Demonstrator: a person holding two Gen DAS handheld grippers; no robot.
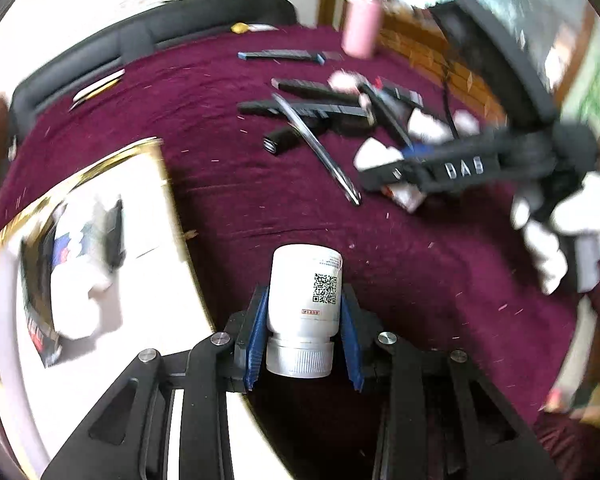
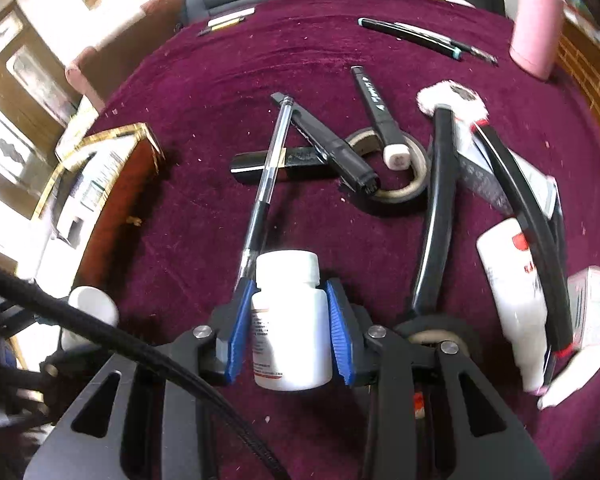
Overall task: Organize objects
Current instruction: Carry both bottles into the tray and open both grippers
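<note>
Two bottles up at once here! The left tool (image 1: pixel 302 320) is pinching a white pill bottle (image 1: pixel 304 304) between its blue pads (image 1: pixel 258 336), just above the ribbed cap. The cap sits back near the tool's body, the flat base points forward and away, so the long axis runs straight along the fingers. A QR code faces up on its label. It hangs over the maroon-covered counter (image 1: pixel 228 184), right beside the gold-rimmed box (image 1: pixel 80 184) on the left, which already holds a few blurred items.

Over on the right, the right tool (image 2: pixel 288 328) clamps a second white bottle (image 2: pixel 290 320) by its body, pads flat on either side. This one is the other way round: cap forward, base back toward the tool, axis again in line with the fingers.

Beyond it, a clear pen (image 2: pixel 266 176) lies across dark markers, with a tape roll (image 2: pixel 396 176) beside them. A pink cup (image 2: pixel 536 24) stands far right.
</note>
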